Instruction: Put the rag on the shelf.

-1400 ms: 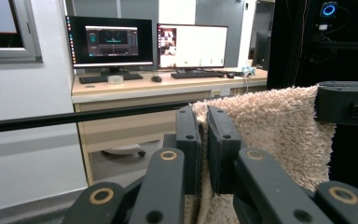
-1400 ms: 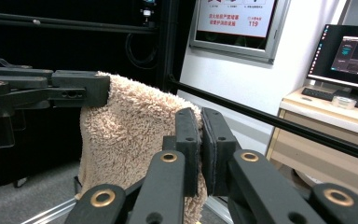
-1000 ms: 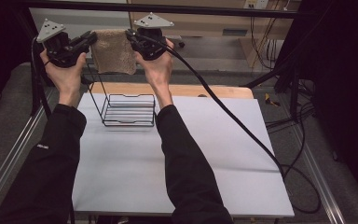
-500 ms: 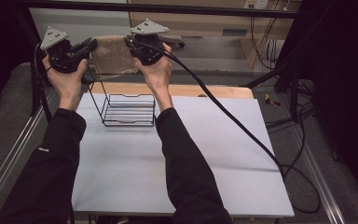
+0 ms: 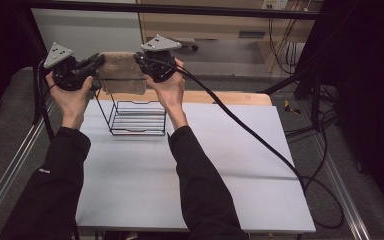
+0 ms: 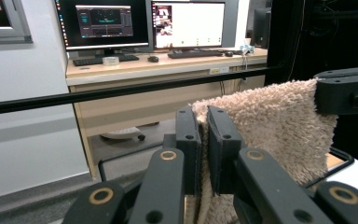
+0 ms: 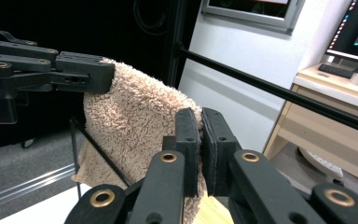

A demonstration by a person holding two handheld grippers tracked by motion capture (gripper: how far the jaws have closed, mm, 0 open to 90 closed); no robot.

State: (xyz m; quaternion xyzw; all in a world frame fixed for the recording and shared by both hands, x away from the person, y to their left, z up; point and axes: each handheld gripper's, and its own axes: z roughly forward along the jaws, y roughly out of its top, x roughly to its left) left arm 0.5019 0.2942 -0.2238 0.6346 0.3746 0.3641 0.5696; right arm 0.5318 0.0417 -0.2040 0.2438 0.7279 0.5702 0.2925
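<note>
A beige fluffy towel (image 5: 123, 72) hangs folded in the air, held by its two top corners above a black wire rack (image 5: 137, 117). My left gripper (image 5: 99, 61) is shut on the towel's left corner, seen up close as towel (image 6: 270, 128) pinched between the jaws of the left gripper (image 6: 203, 116). My right gripper (image 5: 140, 59) is shut on the other corner; in its own view the towel (image 7: 135, 126) drapes from the right gripper (image 7: 201, 119) across to the far left gripper (image 7: 86, 74). The towel's lower edge hangs at the rack's top rail.
The white table (image 5: 230, 165) spreads out in front of and to the right of the rack, with a wooden strip (image 5: 220, 97) along its back edge. A thick black cable (image 5: 250, 135) trails from the right gripper across the table. A desk with monitors (image 6: 144, 23) stands beyond.
Both grippers have stayed high above the rack with the towel between them. The towel, which was pulled flatter and half hidden a moment ago, now hangs lower toward the rack.
</note>
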